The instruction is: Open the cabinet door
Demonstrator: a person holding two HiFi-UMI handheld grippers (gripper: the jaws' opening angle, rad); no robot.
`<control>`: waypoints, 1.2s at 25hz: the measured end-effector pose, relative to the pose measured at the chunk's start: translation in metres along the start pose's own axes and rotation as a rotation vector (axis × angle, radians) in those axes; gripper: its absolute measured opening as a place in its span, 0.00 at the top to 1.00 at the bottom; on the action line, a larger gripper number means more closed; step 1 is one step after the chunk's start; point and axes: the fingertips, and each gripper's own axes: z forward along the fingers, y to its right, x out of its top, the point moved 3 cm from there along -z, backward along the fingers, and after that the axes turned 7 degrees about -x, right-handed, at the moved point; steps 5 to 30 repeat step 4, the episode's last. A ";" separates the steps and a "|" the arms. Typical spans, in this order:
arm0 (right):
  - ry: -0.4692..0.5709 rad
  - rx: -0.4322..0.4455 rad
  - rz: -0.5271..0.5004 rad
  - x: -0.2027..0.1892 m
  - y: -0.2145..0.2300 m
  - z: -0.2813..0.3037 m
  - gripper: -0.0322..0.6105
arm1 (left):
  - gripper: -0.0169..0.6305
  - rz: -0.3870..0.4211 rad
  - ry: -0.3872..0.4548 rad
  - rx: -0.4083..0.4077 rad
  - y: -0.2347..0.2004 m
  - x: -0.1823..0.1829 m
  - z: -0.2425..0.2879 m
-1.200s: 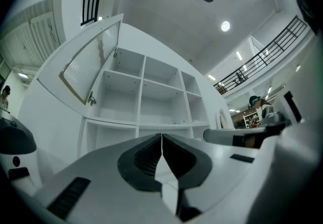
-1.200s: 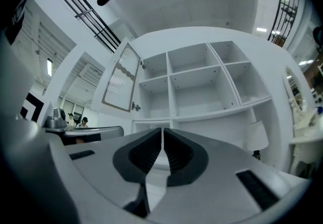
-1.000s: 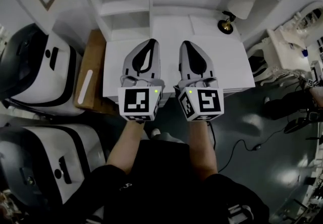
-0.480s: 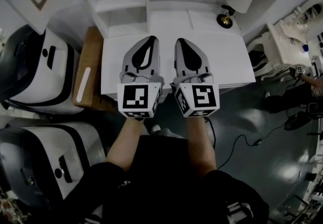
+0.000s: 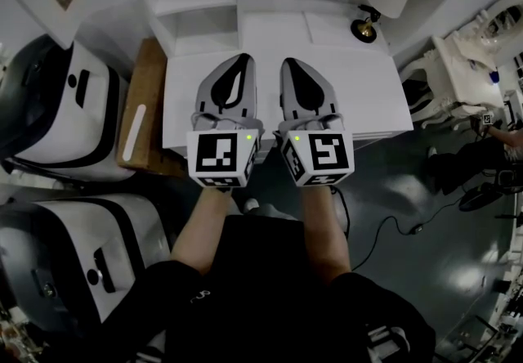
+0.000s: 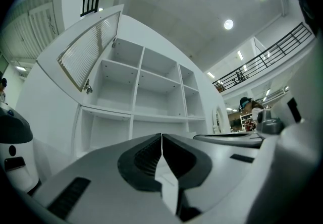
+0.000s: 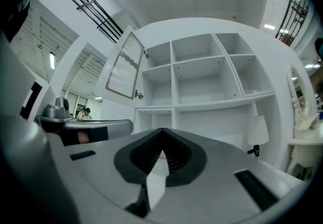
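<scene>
**Door stands swung out, up and left of both shut tools**

The cabinet door (image 6: 86, 49) hangs at the upper left of the left gripper view, a ribbed panel in a white frame. It is swung clear of the open shelves (image 6: 151, 87), with its small knob (image 6: 88, 87) at the lower corner near the cabinet's edge. In the right gripper view the same door sits left of centre, again angled away from the shelves. By this, the opening looks done or nearly so.

The door lies up and to the left of both tools, well apart from either. The left tool (image 5: 242, 59) is the nearer, so any wider swing would fall to it. The right tool (image 5: 288, 61) sits just beside the left one, both over the white worktop (image 5: 368, 100) and pointing at the shelves. Each has its jaws pressed together with nothing between them.
</scene>
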 end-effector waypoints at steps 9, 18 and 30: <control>-0.001 0.007 -0.002 0.001 -0.003 -0.005 0.92 | 0.95 -0.004 0.000 0.000 0.003 0.001 -0.005; -0.001 0.007 -0.002 0.001 -0.003 -0.005 0.92 | 0.95 -0.004 0.000 0.000 0.003 0.001 -0.005; -0.001 0.007 -0.002 0.001 -0.003 -0.005 0.92 | 0.95 -0.004 0.000 0.000 0.003 0.001 -0.005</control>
